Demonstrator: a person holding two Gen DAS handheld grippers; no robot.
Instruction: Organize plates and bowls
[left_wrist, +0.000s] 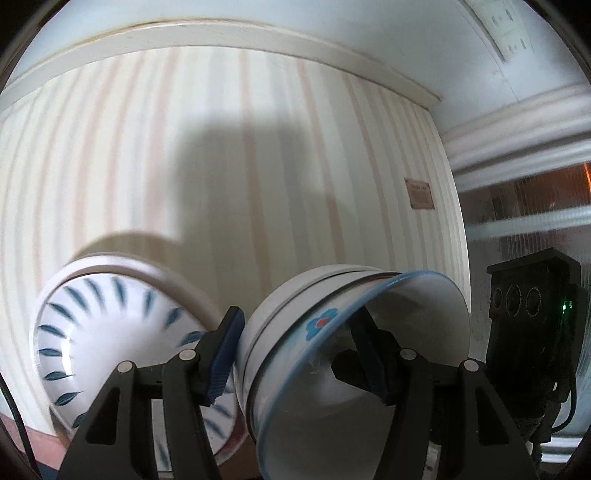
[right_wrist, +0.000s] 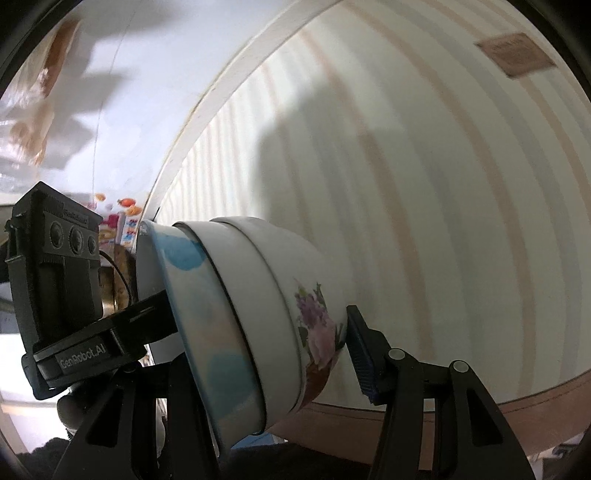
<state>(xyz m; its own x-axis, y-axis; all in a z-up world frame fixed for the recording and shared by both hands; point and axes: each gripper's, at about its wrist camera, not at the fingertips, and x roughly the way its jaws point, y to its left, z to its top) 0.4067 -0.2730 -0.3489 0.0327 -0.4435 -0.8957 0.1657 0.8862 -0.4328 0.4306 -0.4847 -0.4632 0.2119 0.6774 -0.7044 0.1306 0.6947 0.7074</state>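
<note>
Both wrist views look toward a cream wall with pale pink and grey vertical stripes (left_wrist: 258, 166), and both are somewhat blurred. In the left wrist view, the left gripper (left_wrist: 299, 354) holds a tilted stack of nested bowls: a white bowl with a thin blue rim line and a blue flower mark (left_wrist: 317, 350) sits inside two plain white outer bowls (left_wrist: 273, 317). One blue-padded finger presses the outside of the stack and the other finger reaches inside the innermost bowl, so the tongs are clamped on the stack's wall. To the left, lower down, a separate white bowl with dark blue leaf strokes around its inside (left_wrist: 110, 339) leans on its side, close by the stack. At the right edge the black body of the right gripper (left_wrist: 532, 314) is seen. In the right wrist view, the right gripper (right_wrist: 295, 354) has its fingers apart around the same stack (right_wrist: 258, 314), whose outermost bowl carries a pink and purple floral print; its blue-padded finger stands just beside that bowl, contact uncertain. The left gripper (right_wrist: 110, 332) enters from the left.
</note>
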